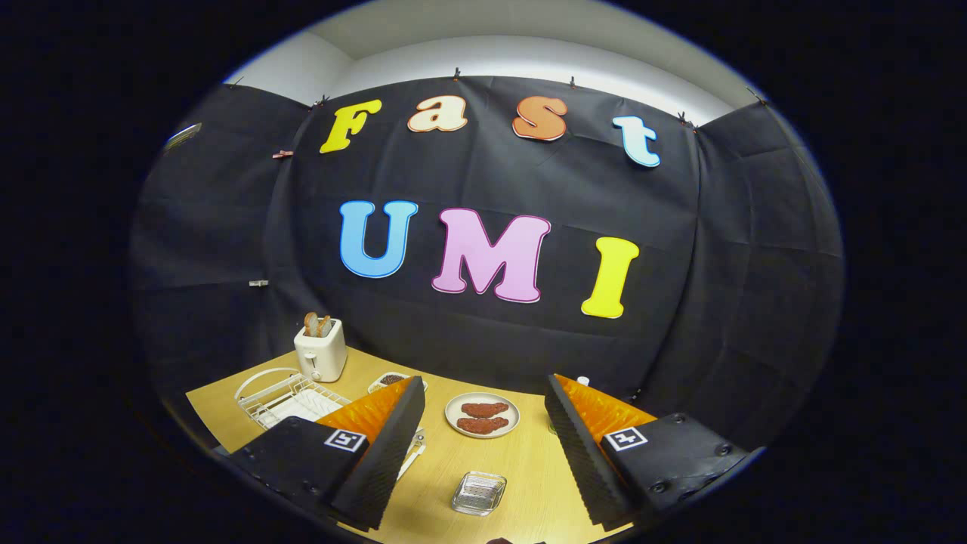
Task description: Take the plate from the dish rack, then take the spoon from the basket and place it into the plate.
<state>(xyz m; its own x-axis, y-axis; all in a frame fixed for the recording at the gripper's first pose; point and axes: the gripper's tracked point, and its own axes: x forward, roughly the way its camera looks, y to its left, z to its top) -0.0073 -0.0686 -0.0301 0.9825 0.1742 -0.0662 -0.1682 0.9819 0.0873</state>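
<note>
A: How does the gripper stand?

B: Its fingers are spread wide apart and hold nothing; they hang above the wooden tabletop, touching no object.

A: And the dish rack?

B: The white wire dish rack sits at the tabletop's left edge, partly hidden behind the left finger. A white plate appears to lie in it (only a pale patch shows through the wires, so I cannot be sure of its shape).

A: The spoon and basket?

B: I cannot make out a spoon. A small clear ribbed dish lies between the fingers, near the front edge; whether that is the basket, I cannot tell.

A: What else is on the tabletop?

B: A white toaster with two slices of bread stands at the back left corner, just behind the rack. Beside it, toward the back edge, is a small bowl of dark bits, mostly covered by the left finger's tip. Beyond the gap between the fingers, a round plate of two reddish-brown meat pieces rests near the middle.
</note>
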